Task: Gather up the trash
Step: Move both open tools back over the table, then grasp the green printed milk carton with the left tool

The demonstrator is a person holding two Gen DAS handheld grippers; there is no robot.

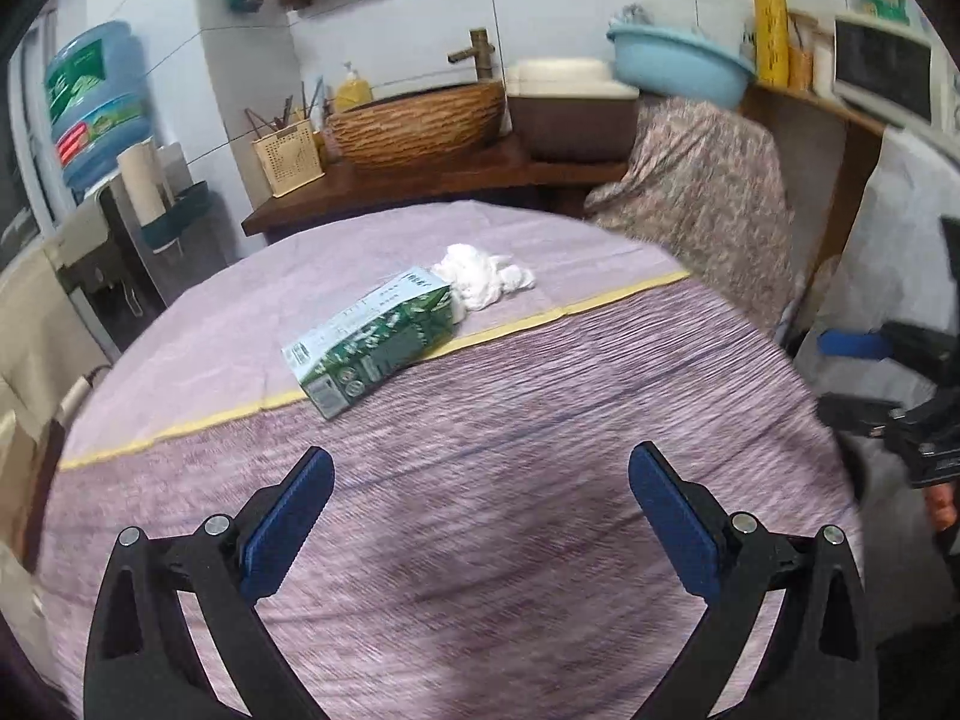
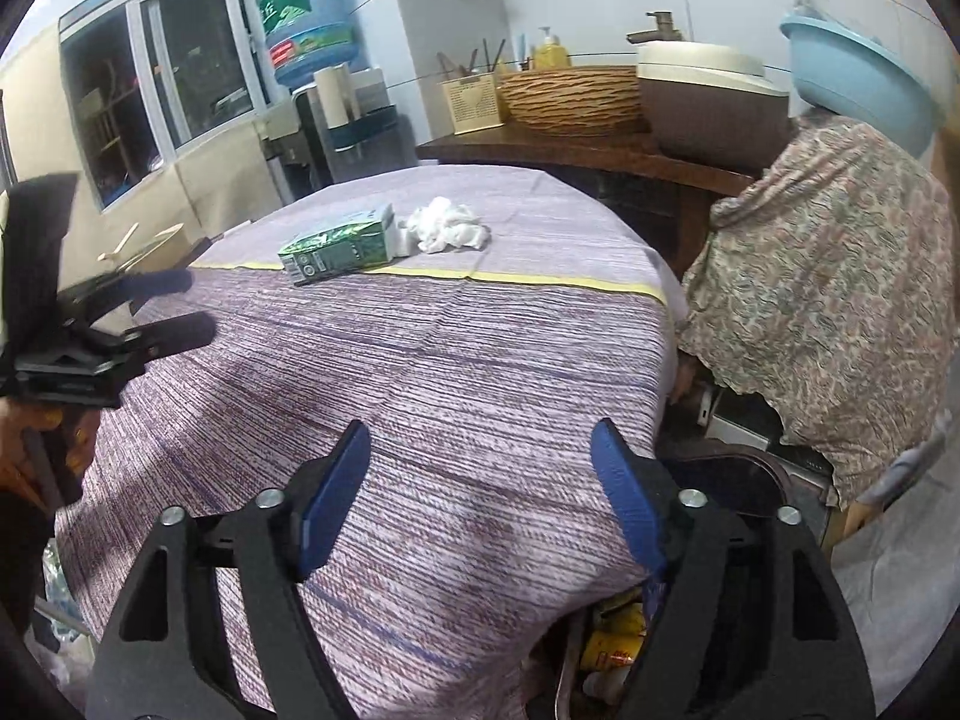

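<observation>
Both tools are between pickups, with nothing in hand: the left gripper (image 1: 480,504) has its blue-padded jaws spread wide and empty over the near part of the round table covered in a purple striped woven cloth (image 1: 540,420), and the right gripper (image 2: 480,480) hangs at the near right edge with its jaws likewise well apart and holding nothing. Two pieces of trash remain on the table, well apart from both grippers, toward its far edge: a green and white printed cardboard carton lying on its side (image 1: 372,342), across the yellow band in the cloth, and a crumpled white tissue wad (image 1: 483,279) touching the carton's far end. Below the right gripper, off the table's near right edge, a dark container with yellow wrappers in it (image 2: 612,642) shows between the jaws and the cloth (likely the bin, though only a part of it is visible). The step in hand looks like the approach to the next item. The next move calls for a reach across the table to the far side, jaws kept wide for the carton's flat body or narrowed over the soft tissue, then a carry back to the container.
</observation>
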